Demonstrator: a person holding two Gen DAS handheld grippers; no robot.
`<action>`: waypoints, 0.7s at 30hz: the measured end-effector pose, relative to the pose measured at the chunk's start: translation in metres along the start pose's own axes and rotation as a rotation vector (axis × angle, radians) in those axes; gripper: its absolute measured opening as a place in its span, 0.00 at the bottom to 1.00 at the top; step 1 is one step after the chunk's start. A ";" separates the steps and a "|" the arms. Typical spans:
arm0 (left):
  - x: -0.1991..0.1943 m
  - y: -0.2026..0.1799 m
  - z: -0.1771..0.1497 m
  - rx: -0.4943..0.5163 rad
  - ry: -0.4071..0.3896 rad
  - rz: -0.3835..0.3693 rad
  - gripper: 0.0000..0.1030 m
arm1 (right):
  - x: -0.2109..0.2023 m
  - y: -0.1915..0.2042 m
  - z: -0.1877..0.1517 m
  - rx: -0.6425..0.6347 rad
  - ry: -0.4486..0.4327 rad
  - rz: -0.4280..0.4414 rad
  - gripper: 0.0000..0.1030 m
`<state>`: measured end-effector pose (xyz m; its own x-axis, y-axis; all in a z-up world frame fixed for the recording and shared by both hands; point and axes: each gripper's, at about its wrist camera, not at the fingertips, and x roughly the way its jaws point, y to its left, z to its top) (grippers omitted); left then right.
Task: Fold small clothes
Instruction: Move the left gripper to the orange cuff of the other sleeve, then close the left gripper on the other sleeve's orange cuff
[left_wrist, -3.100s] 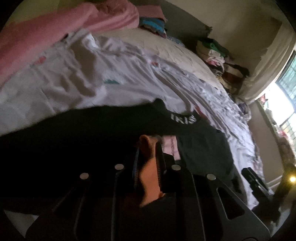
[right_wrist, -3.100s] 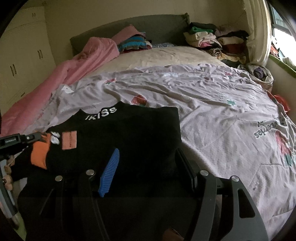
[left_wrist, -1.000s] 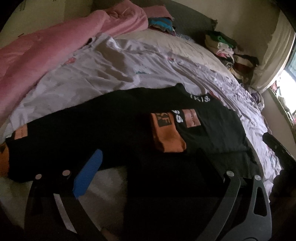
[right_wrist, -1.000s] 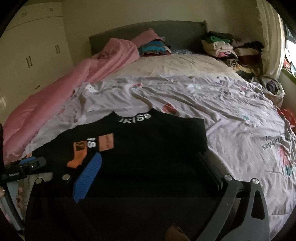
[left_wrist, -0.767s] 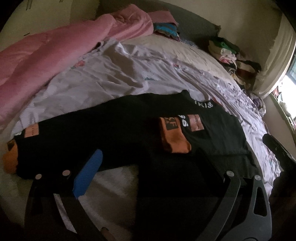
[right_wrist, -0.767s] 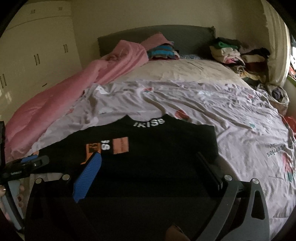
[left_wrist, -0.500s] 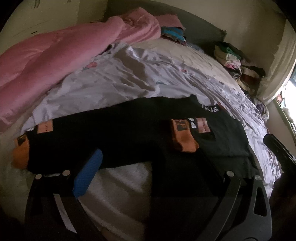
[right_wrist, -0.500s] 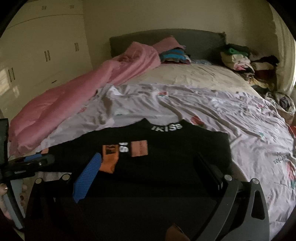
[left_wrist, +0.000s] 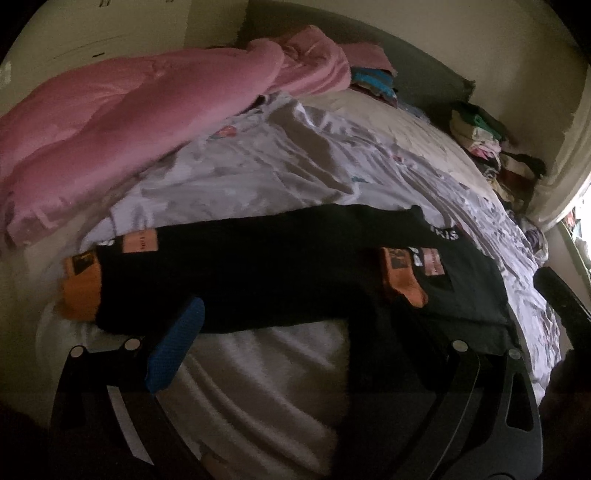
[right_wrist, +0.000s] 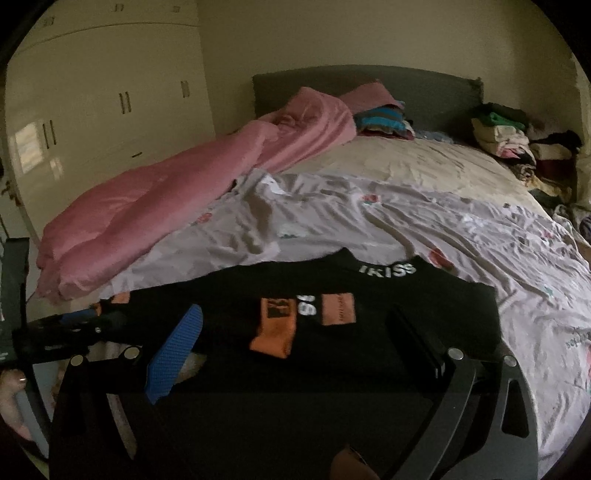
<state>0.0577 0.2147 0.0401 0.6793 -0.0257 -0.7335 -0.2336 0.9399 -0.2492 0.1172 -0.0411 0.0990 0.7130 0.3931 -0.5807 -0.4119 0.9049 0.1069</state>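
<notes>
A black long-sleeved top with white "IKISS" lettering at the collar lies flat on the bed sheet. One orange-cuffed sleeve is folded across its chest. The other sleeve stretches out to the left and ends in an orange cuff. My left gripper hovers open over that outstretched sleeve, nothing between its fingers. My right gripper hangs open above the top's lower body, also holding nothing. In the right wrist view the left gripper shows at the left edge, held by a hand.
A pink duvet is bunched along the bed's left side. Stacks of clothes and a striped pile sit by the grey headboard. A cream wardrobe stands to the left, a curtain and window to the right.
My left gripper, shut on the orange cuff three seconds ago, has let it go on the chest and opened. Both grippers have drawn back and turned left, bringing the outstretched sleeve into view.
</notes>
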 end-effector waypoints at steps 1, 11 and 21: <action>-0.001 0.002 0.000 -0.006 -0.001 0.001 0.91 | 0.001 0.005 0.001 -0.008 -0.002 0.008 0.96; -0.013 0.045 -0.001 -0.085 -0.015 0.066 0.91 | 0.013 0.044 0.004 -0.064 0.010 0.077 0.96; -0.022 0.082 -0.004 -0.163 -0.028 0.116 0.91 | 0.025 0.084 0.008 -0.135 0.018 0.141 0.96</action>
<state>0.0209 0.2913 0.0328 0.6596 0.0911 -0.7461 -0.4193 0.8684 -0.2646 0.1044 0.0460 0.0998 0.6329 0.5101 -0.5825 -0.5804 0.8105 0.0792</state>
